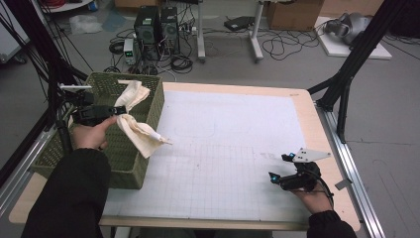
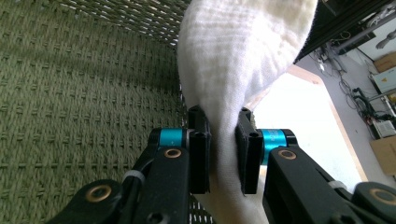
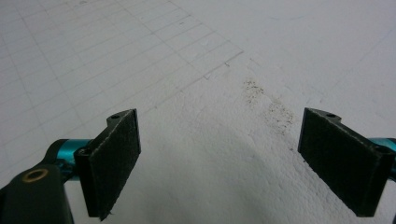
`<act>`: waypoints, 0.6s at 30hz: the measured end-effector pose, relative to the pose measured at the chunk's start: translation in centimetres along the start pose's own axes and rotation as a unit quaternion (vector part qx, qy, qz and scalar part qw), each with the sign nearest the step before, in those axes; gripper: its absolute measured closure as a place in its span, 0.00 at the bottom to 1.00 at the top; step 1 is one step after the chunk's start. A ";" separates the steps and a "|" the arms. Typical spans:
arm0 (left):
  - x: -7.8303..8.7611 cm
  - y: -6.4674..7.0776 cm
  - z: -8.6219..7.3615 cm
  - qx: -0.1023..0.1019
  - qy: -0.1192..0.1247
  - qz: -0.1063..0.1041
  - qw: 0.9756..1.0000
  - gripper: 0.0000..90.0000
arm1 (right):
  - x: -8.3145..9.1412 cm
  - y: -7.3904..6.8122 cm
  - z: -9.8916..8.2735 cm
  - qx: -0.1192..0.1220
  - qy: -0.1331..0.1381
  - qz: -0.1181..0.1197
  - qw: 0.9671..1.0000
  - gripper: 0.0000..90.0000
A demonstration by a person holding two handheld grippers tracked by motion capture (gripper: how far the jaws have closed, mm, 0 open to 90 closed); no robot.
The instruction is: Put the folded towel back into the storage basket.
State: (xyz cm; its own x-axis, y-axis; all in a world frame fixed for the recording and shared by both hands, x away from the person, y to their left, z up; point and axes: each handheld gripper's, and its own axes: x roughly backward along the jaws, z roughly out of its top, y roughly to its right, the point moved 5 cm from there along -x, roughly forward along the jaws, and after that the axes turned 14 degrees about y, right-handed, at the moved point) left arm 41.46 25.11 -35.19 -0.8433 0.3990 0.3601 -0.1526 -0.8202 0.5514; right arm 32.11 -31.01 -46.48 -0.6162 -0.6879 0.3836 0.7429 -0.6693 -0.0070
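A cream cloth (image 1: 136, 121) hangs over the right wall of a green woven basket (image 1: 126, 158) at the table's left. My left gripper (image 1: 119, 110) holds it above the basket, shut on a fold of the cloth (image 2: 243, 60), which is pinched between the two pads (image 2: 200, 149). Part of the cloth droops outside the basket onto the white gridded mat (image 1: 233, 148). Near the mat's front right corner my right gripper (image 1: 278, 167) rests low over the mat, open, with nothing between its pads (image 3: 114, 161).
The basket's inner wall (image 2: 70, 93) is close on the left of the left gripper. Black frame posts (image 1: 356, 54) stand at the table's right and left edges. Computers and cables (image 1: 158, 29) lie on the floor beyond the table.
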 end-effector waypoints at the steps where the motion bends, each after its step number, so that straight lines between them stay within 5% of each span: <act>1: 0.0 -0.1 0.0 -0.001 -0.001 0.000 1.000 0.87 | 0.0 0.0 0.0 -0.001 -0.001 0.001 1.000 0.14; 18: 0.4 -1.0 -0.2 -0.002 -0.009 0.008 1.000 0.87 | -0.1 0.0 -0.1 0.000 -0.005 0.001 1.000 0.14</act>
State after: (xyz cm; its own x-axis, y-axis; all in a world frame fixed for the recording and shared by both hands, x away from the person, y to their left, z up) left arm 41.18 25.98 -35.75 -0.8361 0.3931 0.3826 -0.1407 -0.8279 0.5430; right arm 32.12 -30.98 -46.59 -0.6120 -0.6862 0.3931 0.7441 -0.6680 -0.0075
